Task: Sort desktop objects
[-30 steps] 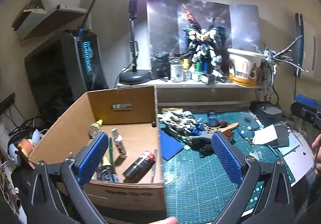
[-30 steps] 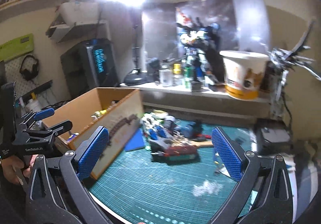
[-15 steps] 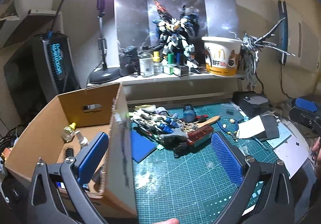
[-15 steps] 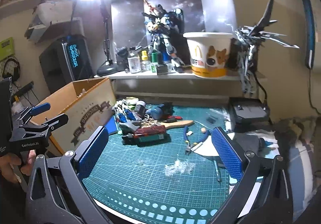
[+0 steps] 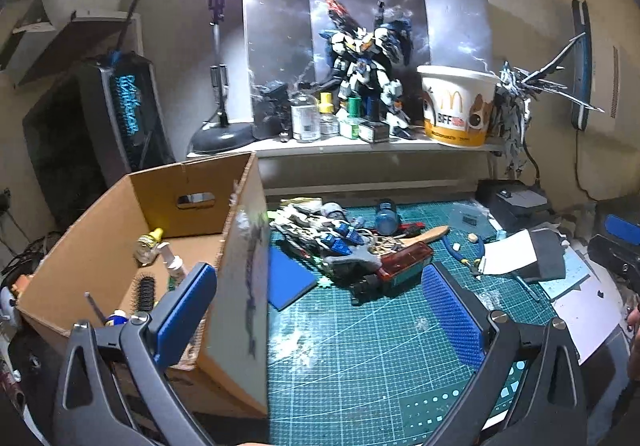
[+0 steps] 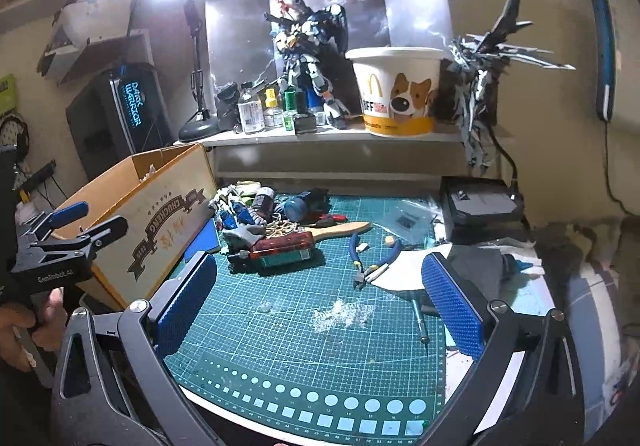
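A cardboard box stands at the left of the green cutting mat. Inside it lie a small bottle, a hairbrush and other small items. A heap of clutter sits mid-mat: a red-brown case, a wooden brush, a blue jar and a blue pad. Blue pliers lie to the right. My left gripper hangs open, straddling the box's right wall. My right gripper is open and empty over the mat.
A shelf at the back carries bottles, a robot model, a printed bucket and a lamp base. A black device and paper with cloth lie at the right. A hand holds the other gripper at left.
Both cameras swung right, from the box toward the mat and clutter heap. Both grippers stayed open and empty.
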Demonstrator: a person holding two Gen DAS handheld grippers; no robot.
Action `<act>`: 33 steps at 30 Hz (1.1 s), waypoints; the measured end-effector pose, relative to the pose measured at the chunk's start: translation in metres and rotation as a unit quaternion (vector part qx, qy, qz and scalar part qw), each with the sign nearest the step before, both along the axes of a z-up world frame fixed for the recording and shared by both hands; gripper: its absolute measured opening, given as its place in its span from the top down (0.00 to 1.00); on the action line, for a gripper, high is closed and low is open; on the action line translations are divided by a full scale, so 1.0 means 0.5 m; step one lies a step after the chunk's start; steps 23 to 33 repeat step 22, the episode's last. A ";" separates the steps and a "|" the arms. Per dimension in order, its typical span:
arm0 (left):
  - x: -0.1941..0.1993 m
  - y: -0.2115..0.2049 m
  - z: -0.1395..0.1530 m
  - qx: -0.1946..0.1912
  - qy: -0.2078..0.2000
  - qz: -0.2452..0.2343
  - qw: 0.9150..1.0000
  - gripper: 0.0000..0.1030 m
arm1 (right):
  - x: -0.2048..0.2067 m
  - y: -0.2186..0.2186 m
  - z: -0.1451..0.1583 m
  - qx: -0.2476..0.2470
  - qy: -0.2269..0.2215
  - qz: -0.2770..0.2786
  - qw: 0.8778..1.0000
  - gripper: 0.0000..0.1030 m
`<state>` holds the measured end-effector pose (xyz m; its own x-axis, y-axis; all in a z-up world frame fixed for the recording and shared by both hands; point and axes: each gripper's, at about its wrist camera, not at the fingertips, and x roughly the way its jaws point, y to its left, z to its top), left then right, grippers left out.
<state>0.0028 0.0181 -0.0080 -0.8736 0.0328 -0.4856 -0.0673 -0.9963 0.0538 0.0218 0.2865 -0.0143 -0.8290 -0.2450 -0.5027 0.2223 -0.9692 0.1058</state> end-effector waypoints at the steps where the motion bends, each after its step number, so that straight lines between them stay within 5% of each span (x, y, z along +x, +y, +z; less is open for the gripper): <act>1: 0.004 -0.002 0.002 -0.001 0.003 0.002 1.000 0.00 | 0.004 -0.001 0.002 0.000 0.000 0.000 1.000 0.00; 33: 0.037 -0.040 0.021 0.001 0.033 0.022 0.999 0.00 | 0.038 -0.041 0.040 0.023 0.022 0.017 0.999 0.00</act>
